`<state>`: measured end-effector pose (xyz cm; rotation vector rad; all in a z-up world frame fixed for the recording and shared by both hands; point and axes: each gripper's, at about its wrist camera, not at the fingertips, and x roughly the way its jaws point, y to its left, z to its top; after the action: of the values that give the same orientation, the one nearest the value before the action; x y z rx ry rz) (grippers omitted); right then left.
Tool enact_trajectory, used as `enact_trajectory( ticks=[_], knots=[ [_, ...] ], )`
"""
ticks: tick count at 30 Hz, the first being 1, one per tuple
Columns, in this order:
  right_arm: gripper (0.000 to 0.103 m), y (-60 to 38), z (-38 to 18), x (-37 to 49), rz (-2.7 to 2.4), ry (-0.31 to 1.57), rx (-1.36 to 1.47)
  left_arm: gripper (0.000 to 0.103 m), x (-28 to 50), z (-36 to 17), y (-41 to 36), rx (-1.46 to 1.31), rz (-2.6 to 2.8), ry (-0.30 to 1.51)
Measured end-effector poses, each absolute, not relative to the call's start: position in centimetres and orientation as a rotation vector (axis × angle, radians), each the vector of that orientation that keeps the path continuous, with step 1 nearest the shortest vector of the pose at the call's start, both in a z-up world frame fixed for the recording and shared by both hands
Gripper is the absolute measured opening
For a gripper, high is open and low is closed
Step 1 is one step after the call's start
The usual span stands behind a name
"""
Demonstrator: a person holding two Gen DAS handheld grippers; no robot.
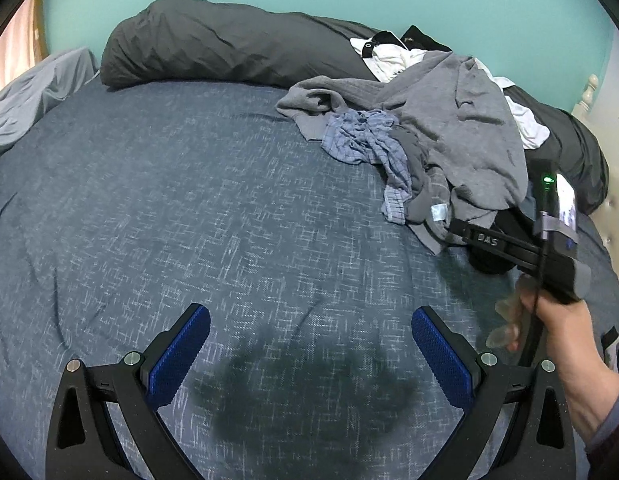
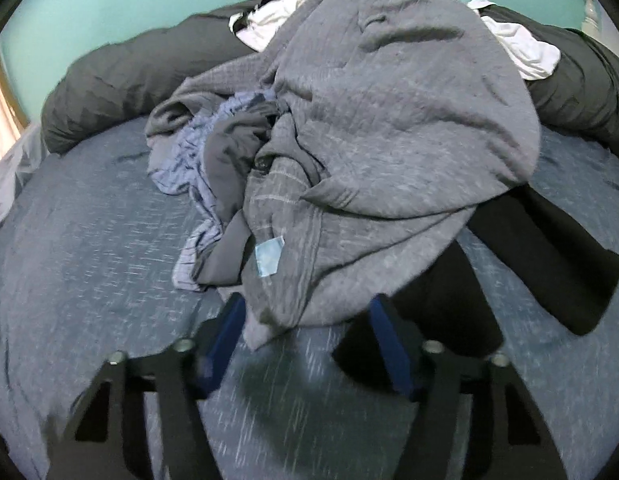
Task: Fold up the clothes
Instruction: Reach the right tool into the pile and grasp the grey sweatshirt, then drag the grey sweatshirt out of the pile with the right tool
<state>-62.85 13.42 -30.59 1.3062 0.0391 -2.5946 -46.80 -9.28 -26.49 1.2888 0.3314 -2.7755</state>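
Note:
A heap of clothes lies on the bed's right side. On top is a large grey sweater (image 2: 389, 120), also seen as the grey sweater (image 1: 457, 120). Under it are a blue checked garment (image 1: 365, 140), a dark grey piece (image 2: 229, 152) and a black garment (image 2: 549, 248). My right gripper (image 2: 305, 320) is open, and the sweater's lower hem with a pale label (image 2: 269, 256) hangs between its blue pads without being pinched. My left gripper (image 1: 311, 320) is open over bare sheet, left of the heap and well short of it.
The blue textured bedsheet (image 1: 189, 208) covers the bed. A dark grey pillow roll (image 1: 213, 44) lies along the teal wall. White and black items (image 1: 393, 56) sit behind the heap. A hand (image 1: 565, 332) holds the right tool's body (image 1: 561, 268). A pale bedpost (image 1: 589, 92) stands far right.

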Motion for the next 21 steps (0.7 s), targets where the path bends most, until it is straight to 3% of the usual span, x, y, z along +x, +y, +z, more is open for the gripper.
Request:
enact_trajectory(
  ticks=[1, 3, 21],
  knots=[
    [0.036, 13.3, -30.8, -63.0, -2.596, 0.051, 1.31, 0.103, -46.8, -26.6, -9.4, 1.289, -2.776, 0.332],
    [0.011, 13.1, -31.0, -63.2, -2.6, 0.068, 1.314, 0.103, -46.5, -26.6, -9.5, 1.288, -2.779, 0.332],
    [0.006, 19.9, -20.3, -52.9, -2.624, -0.073, 0.979, 0.103, -40.0, -23.2, -8.8, 1.23, -2.822, 0.339]
  ],
)
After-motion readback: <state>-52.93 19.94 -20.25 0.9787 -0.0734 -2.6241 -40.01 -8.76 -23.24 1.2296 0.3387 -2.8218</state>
